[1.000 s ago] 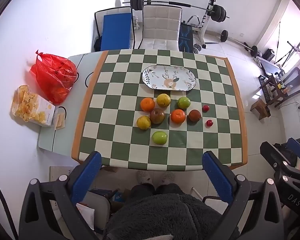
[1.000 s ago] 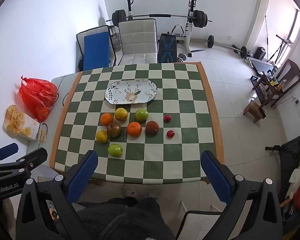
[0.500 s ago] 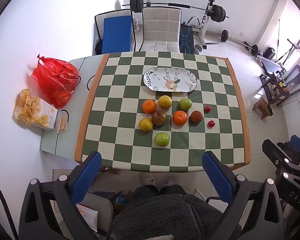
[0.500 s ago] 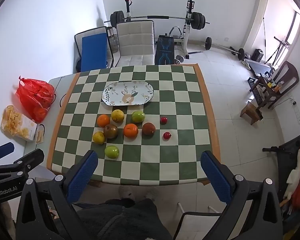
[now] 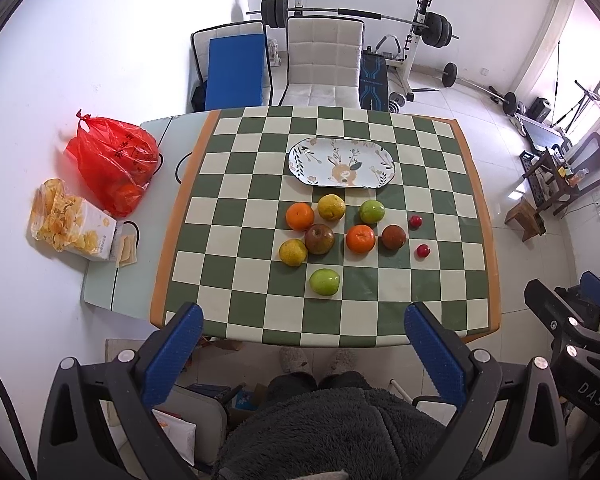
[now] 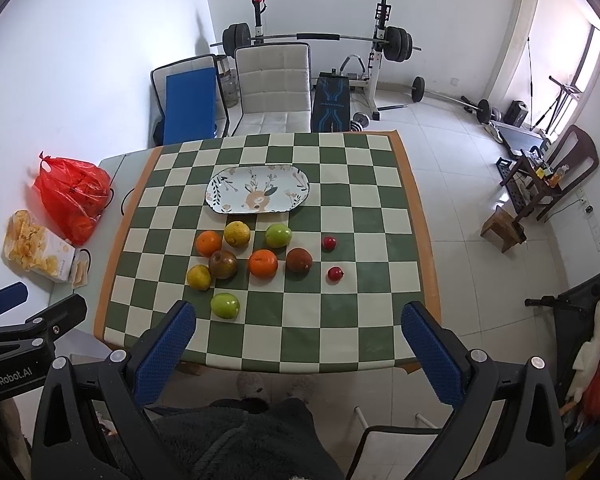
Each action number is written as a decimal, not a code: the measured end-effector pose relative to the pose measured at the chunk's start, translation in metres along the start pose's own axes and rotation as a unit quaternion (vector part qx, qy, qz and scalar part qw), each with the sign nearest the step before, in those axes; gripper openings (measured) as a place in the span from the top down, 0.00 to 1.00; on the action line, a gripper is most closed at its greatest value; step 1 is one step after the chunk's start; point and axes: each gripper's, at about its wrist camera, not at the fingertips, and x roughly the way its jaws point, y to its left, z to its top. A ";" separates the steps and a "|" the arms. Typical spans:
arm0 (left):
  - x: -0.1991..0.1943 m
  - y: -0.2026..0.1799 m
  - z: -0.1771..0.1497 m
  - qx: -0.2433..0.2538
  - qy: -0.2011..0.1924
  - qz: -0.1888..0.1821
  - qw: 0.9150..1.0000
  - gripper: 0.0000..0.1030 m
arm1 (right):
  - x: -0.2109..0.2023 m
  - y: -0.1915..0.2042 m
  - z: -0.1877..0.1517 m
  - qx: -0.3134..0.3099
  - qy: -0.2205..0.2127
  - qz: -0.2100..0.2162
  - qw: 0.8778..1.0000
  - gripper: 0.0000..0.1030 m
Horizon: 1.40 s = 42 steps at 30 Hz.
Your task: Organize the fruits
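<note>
Left wrist view: the left gripper occupies the lower part of the frame with its two blue-padded fingers spread wide apart and nothing between them; it is high above the near edge of the green-and-cream checkered table. At frame centre the fruits lie loose on the cloth. An oval white floral plate sits above them, toward the far side, with no fruit on it. Directly below the plate are a round orange, a yellow citrus fruit and a green apple. The next row holds a second yellow citrus fruit, a brownish-red apple, a second orange and a dark brown round fruit. Two small red fruits lie at the right of the group, and a second green apple lies nearest the lower edge. At left of frame, off the cloth, are a red plastic bag and a carton with yellow snack packets. Right wrist view: the right gripper fills the lower frame, blue pads equally wide apart and holding nothing, above the near table edge. The same plate appears upper centre with the fruit cluster below it, the nearest green apple just above the gripper's left-hand finger in the frame. The left gripper's black body shows at the lower left edge.
</note>
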 end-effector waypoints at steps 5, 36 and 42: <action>0.000 0.000 0.000 -0.001 -0.001 0.000 1.000 0.00 | 0.000 -0.001 0.000 0.000 0.000 0.001 1.000 0.00; 0.000 0.001 -0.001 -0.001 -0.002 -0.001 1.000 0.00 | -0.005 0.000 0.002 0.000 -0.004 0.000 1.000 0.00; 0.000 0.002 -0.001 -0.002 -0.004 -0.001 1.000 0.00 | -0.006 0.000 0.002 0.000 -0.006 0.001 1.000 0.00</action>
